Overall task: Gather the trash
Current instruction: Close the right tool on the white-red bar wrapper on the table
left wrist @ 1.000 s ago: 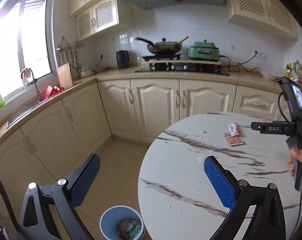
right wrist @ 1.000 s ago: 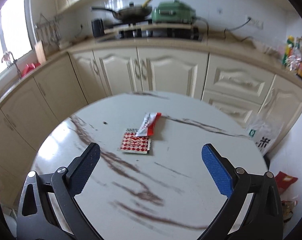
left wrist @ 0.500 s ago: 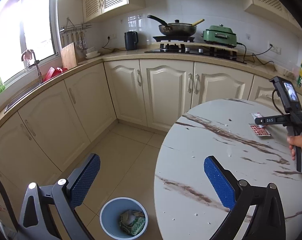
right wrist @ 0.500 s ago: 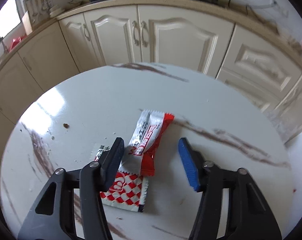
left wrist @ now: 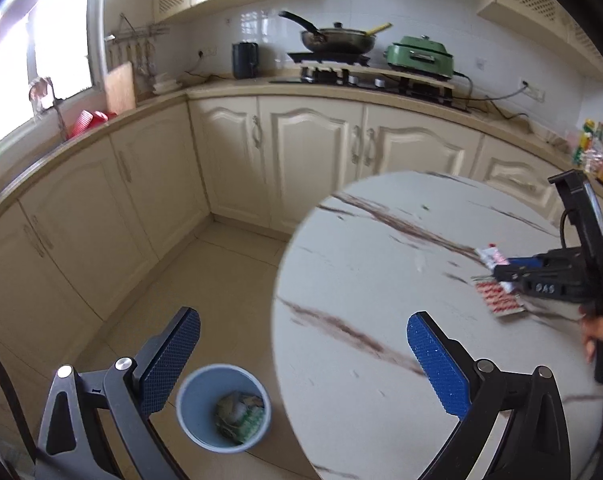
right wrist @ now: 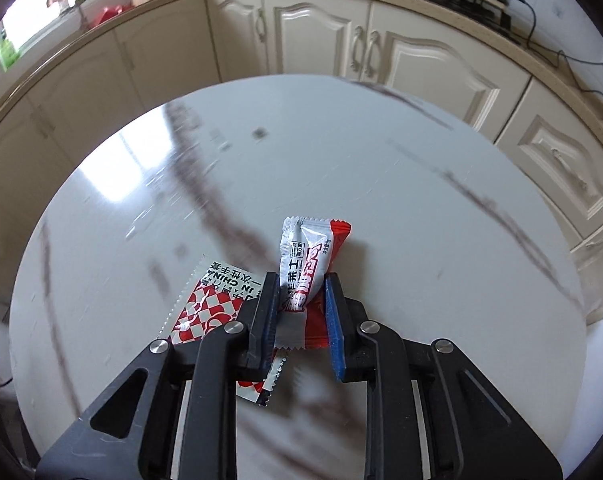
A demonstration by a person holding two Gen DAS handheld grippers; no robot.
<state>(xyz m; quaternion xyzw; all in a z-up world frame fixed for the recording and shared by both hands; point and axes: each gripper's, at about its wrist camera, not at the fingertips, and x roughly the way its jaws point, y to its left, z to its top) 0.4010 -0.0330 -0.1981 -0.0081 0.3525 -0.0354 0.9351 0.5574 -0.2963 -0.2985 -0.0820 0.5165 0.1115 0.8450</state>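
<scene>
1. Right tongs (right wrist: 301, 300) pinched onto the lower half of the red-and-silver snack wrapper (right wrist: 309, 264), pads pressing both sides after just closing in; upper half sticking out beyond the tips, over the marble tabletop (right wrist: 421, 220).
2. Grip taken low on the wrapper, probably because the crinkled middle gives the pads something to bite, where a flat edge would slip.
3. Steep downward tilt of the right tongs suits a pinch from above on something lying flat.
4. Red-checked sachet (right wrist: 205, 304) flat on the tabletop, just beside the left pad and partly under it, not held; likely next for collection.
5. Left tongs (left wrist: 301, 364) spread wide with nothing between the pads, hanging over the tabletop edge and the floor, seemingly in reserve.
6. Blue bin (left wrist: 224, 408) on the floor close to the tabletop's edge, already holding some crumpled packaging; a sensible spot, giving a short carry from tabletop to bin.
7. Count of trash on the tabletop: two pieces, one wrapper and one sachet, plus a small dark speck (right wrist: 258, 133) too blurred to identify.
8. Count of bins: one. Count of tongs: two, one gripping and one idle.
</scene>
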